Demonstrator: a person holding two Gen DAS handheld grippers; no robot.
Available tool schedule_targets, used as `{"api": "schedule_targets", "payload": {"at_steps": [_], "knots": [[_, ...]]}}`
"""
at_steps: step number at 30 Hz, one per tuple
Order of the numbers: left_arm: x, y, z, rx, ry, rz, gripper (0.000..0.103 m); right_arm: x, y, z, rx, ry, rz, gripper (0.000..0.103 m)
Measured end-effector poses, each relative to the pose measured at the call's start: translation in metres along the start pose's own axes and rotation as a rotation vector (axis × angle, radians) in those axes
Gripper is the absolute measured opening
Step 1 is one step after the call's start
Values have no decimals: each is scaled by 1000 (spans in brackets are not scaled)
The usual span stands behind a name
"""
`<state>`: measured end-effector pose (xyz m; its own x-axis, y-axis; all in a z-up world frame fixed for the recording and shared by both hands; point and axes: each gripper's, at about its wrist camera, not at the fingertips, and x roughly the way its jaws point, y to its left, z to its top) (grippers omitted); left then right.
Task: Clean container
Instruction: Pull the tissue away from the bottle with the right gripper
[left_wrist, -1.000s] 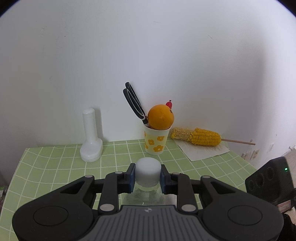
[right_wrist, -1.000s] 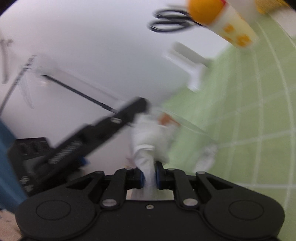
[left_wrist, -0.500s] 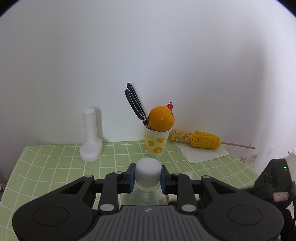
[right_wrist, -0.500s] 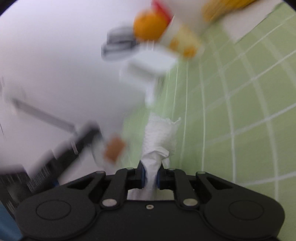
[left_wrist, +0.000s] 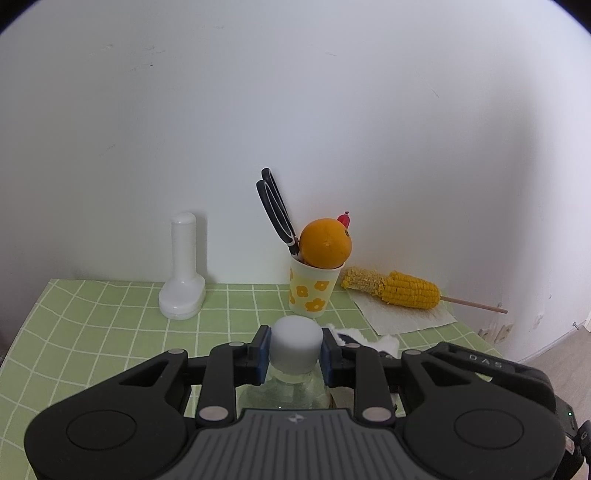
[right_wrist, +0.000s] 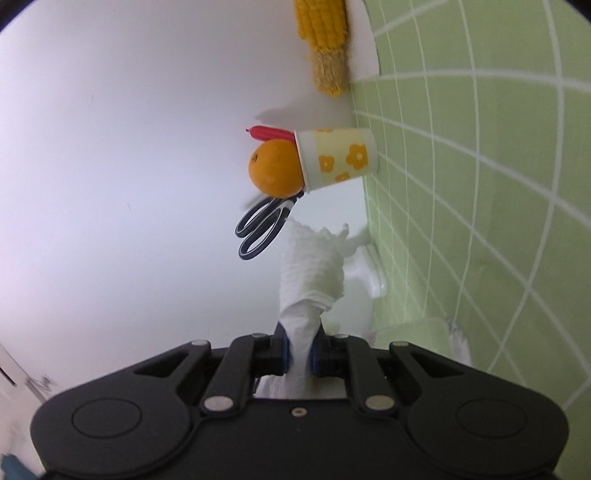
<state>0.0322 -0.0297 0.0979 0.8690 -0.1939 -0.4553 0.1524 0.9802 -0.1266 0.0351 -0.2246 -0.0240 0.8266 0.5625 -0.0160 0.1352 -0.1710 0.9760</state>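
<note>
My left gripper is shut on the white cap of a clear bottle, held upright above the green checked table. My right gripper is shut on a crumpled white paper towel; its view is rolled sideways. In the left wrist view the right gripper's black body sits close beside the bottle on its right, with the paper towel showing just behind the cap.
At the back wall stand a white cylinder on a base, a flowered cup with an orange and scissors, and a corn cob on a paper sheet. The green table ends at left.
My right gripper has swung in with the paper towel and rolled sideways, now close against the bottle's right side. The left gripper and bottle have stayed almost still.
</note>
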Motion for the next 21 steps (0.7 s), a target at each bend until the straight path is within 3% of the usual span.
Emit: {"api": "schedule_targets", "payload": {"at_steps": [6,10,21], "knots": [[1,0,0,-4,-1,-2,29,-17,-8,-8,-68,-81,-132,12],[-2,-2,0,-10,-3,4,29,-17,-2,-15,-191,-108,-186,14],[-4,1,2,-21,1,3,29,-2,-1,-13,-357,-92,-285,14]]}}
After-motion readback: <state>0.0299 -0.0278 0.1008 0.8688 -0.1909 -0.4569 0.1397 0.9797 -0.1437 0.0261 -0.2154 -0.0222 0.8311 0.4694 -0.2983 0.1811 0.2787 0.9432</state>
